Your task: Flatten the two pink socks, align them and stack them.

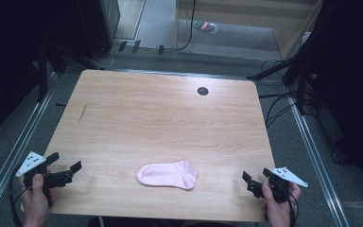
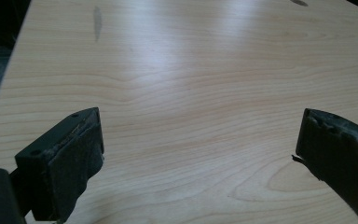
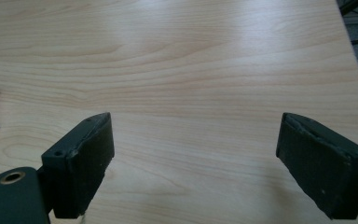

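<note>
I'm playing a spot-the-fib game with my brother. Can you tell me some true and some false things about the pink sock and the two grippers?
1. The pink sock lies flat on the wooden table. True.
2. The left gripper is holding the sock. False: its jaws are open with bare table between them.
3. The right gripper is open. True.
4. The sock lies between the two grippers, near the person's edge of the table. True.
5. The sock is blue. False: it is pink.
6. A second sock lies at the far edge of the table. False: a small dark round hole is there.
</note>
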Available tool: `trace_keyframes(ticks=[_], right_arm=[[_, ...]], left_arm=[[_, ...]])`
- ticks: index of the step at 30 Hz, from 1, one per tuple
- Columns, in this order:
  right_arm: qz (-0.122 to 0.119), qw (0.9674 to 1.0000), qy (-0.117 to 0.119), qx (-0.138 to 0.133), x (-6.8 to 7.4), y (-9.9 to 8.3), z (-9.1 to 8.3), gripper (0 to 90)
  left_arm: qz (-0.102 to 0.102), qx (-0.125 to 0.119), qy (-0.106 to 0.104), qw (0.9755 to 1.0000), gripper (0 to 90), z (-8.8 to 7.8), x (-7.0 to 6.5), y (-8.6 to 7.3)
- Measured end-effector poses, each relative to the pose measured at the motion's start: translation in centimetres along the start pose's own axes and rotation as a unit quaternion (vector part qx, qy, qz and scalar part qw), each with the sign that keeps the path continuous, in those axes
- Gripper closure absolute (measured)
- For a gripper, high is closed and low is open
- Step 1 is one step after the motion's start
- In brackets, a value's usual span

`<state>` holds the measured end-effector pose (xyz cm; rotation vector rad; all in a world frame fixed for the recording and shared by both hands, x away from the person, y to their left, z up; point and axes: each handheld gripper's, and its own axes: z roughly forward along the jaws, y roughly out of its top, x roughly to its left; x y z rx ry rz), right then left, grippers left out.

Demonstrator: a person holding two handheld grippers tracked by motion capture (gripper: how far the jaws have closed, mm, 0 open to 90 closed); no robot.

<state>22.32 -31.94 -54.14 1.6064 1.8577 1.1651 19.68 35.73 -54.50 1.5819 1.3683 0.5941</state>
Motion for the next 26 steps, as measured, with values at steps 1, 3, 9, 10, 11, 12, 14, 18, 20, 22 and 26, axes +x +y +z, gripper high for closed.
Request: trace_keyframes(ticks=[1,3,9,10,11,12,14,18,20,22,26], right_arm=[[0.000,1.0000,0.000,0.000,0.0,0.0,0.0,11.0],[0.005,1.0000,-0.004,-0.002,-0.6,-0.2,-0.2,11.0],[0.030,0.9993,-0.016,-0.014,-2.8,-0.6,-1.0,11.0],[0.034,0.9991,-0.019,-0.018,-3.1,-0.7,-1.1,11.2],[0.038,0.9989,-0.021,-0.019,-3.4,-0.8,-1.3,11.6],[0.039,0.9988,-0.022,-0.020,-3.6,-0.9,-1.4,11.6],[0.049,0.9983,-0.024,-0.022,-4.0,-1.0,-1.5,12.2],[0.052,0.9980,-0.026,-0.026,-4.1,-1.0,-1.6,12.2],[0.049,0.9982,-0.025,-0.022,-4.0,-1.0,-1.5,12.2],[0.049,0.9982,-0.025,-0.023,-4.0,-1.0,-1.5,12.2],[0.052,0.9980,-0.027,-0.022,-4.0,-1.0,-1.5,12.2]], left_arm=[[0.000,0.000,0.000,1.0000,0.9,0.0,0.0,0.0],[-0.008,-0.006,0.011,0.9999,1.0,-0.3,0.4,-0.1],[-0.025,-0.020,0.027,0.9991,1.0,-0.9,1.6,-0.2],[-0.023,-0.021,0.029,0.9991,1.0,-1.0,1.7,-0.2],[-0.020,-0.021,0.036,0.9989,1.0,-1.0,1.7,-0.2],[-0.012,-0.017,0.044,0.9988,1.0,-1.0,1.7,-0.2],[-0.010,-0.017,0.043,0.9989,1.0,-1.0,1.8,-0.3],[-0.022,-0.015,0.026,0.9993,1.0,-0.7,2.1,-0.4],[-0.022,-0.012,0.021,0.9995,1.0,-0.6,2.1,-0.5],[-0.021,-0.008,0.020,0.9996,1.0,-0.5,2.1,-0.5],[-0.019,-0.001,0.021,0.9996,1.0,-0.2,1.9,-0.5]])
